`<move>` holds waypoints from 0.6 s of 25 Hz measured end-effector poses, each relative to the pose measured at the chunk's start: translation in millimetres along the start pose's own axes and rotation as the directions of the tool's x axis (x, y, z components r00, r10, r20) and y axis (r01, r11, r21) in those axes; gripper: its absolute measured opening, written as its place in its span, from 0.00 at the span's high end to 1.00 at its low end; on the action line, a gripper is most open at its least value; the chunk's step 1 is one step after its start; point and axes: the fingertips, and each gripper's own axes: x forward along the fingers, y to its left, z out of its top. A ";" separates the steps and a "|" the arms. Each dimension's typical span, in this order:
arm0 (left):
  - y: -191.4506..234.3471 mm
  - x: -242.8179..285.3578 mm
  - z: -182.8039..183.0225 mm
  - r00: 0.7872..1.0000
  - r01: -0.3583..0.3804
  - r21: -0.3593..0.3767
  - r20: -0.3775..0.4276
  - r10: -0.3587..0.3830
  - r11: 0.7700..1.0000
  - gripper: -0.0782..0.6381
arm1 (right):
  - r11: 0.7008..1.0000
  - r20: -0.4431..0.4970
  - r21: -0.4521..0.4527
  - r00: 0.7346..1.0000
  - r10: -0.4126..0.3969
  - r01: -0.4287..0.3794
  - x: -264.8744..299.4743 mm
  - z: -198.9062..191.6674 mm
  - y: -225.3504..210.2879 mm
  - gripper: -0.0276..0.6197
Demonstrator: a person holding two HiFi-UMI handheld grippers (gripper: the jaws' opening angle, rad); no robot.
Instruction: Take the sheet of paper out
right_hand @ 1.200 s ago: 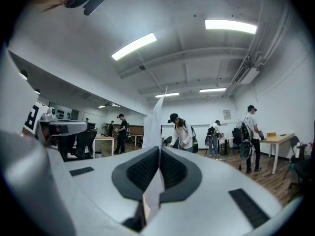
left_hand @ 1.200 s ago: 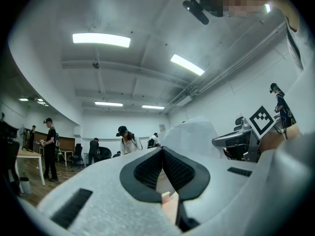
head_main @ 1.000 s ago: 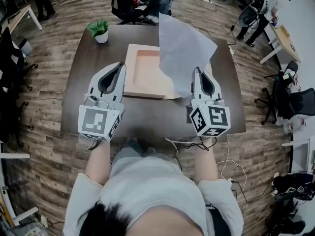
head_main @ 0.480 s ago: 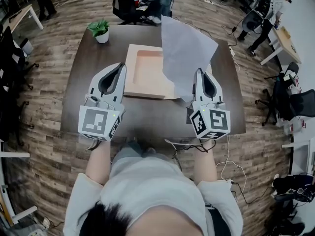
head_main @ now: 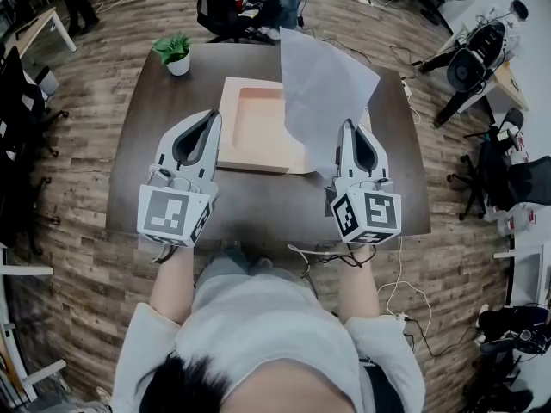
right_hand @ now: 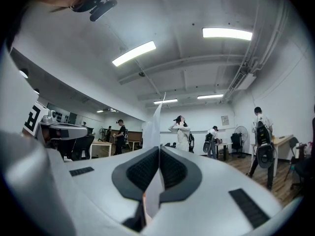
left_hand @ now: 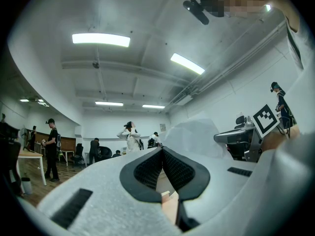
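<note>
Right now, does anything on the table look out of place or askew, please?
Only the sheet of paper: it stands upright, pinched in the right gripper, above the wooden tray. Nothing else stands out.

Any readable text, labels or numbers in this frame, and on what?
No readable words or numbers anywhere.
Left cube: black-and-white square pattern only, no letters.
Right cube: same kind of pattern.
Wall sign, right gripper view: too small to read.
Sheet of paper: blank on the side shown.
</note>
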 end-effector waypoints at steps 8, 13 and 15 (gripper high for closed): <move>2.9 2.6 -1.6 1.000 -0.007 0.002 -0.003 0.007 1.000 0.90 | 1.000 0.009 0.005 1.000 0.004 -0.004 5.6 0.2 -0.9 0.94; 4.8 2.5 -1.5 1.000 -0.013 0.002 -0.006 0.013 1.000 0.90 | 1.000 0.016 0.005 1.000 0.004 -0.004 7.3 2.2 -0.8 0.94; 6.1 3.2 -1.1 1.000 -0.015 0.002 -0.006 0.015 1.000 0.90 | 1.000 0.017 0.004 1.000 0.005 -0.005 8.6 2.7 -0.6 0.94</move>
